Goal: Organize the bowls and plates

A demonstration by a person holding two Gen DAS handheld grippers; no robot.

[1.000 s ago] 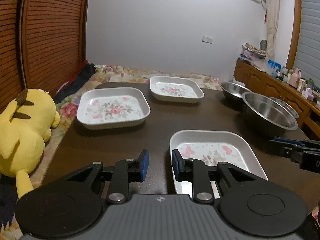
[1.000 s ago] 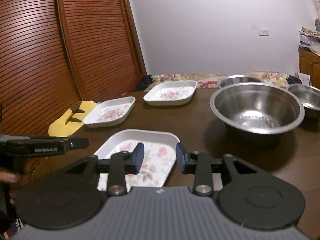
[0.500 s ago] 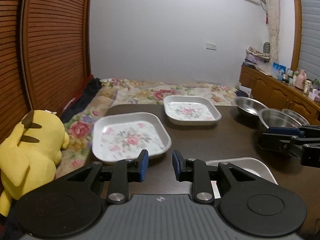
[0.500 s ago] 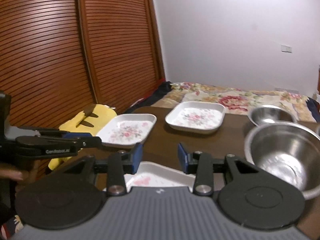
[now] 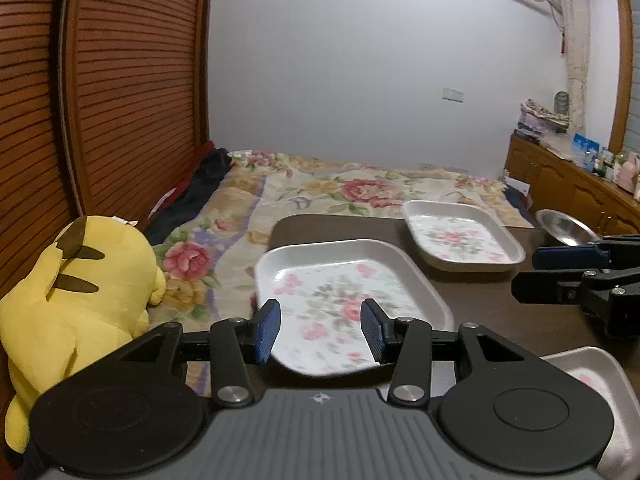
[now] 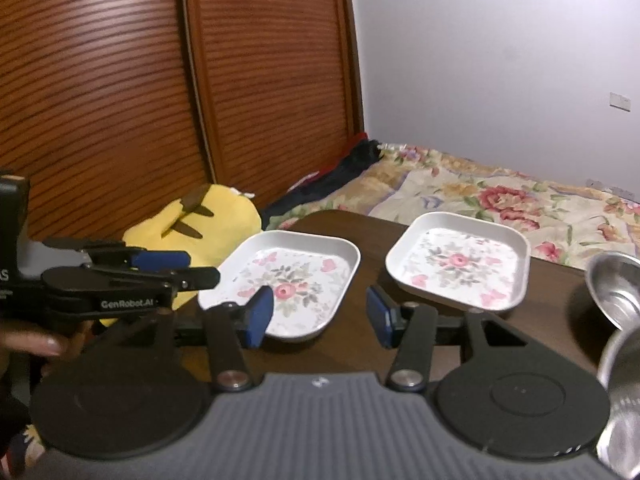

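Dark brown tabletop (image 5: 500,312) fills the lower part of my left wrist view, with a floral bedspread (image 5: 320,188) past its far edge, slatted wooden doors (image 5: 100,100) to the left and a pale wall beyond. My left gripper (image 5: 320,330) has its blue-padded jaws spread wide with nothing between them; just ahead of the tips sits a white square plate (image 5: 340,280) with a pink flower print and rounded raised rim. A second floral plate (image 5: 460,236) lies farther ahead and to the right, a third plate's corner (image 5: 592,372) shows low on the right beside the gripper body, and a shiny steel bowl (image 5: 564,228) rests at the far right. A yellow plush toy (image 5: 76,292) slumps to the left, off the table. The right gripper (image 5: 560,272) pokes in from the right, seen side-on. From the right wrist view, I see my right gripper (image 6: 320,314) also opened wide and empty, hovering over bare wood, its tips flanked by the near plate (image 6: 292,276) ahead-left and the far plate (image 6: 460,264) ahead-right. Only this view shows two steel bowls at the right edge, one (image 6: 616,288) ahead and another (image 6: 624,392) closer, plus the left gripper (image 6: 168,268) from the side with a person's fingers (image 6: 36,344) on its handle.
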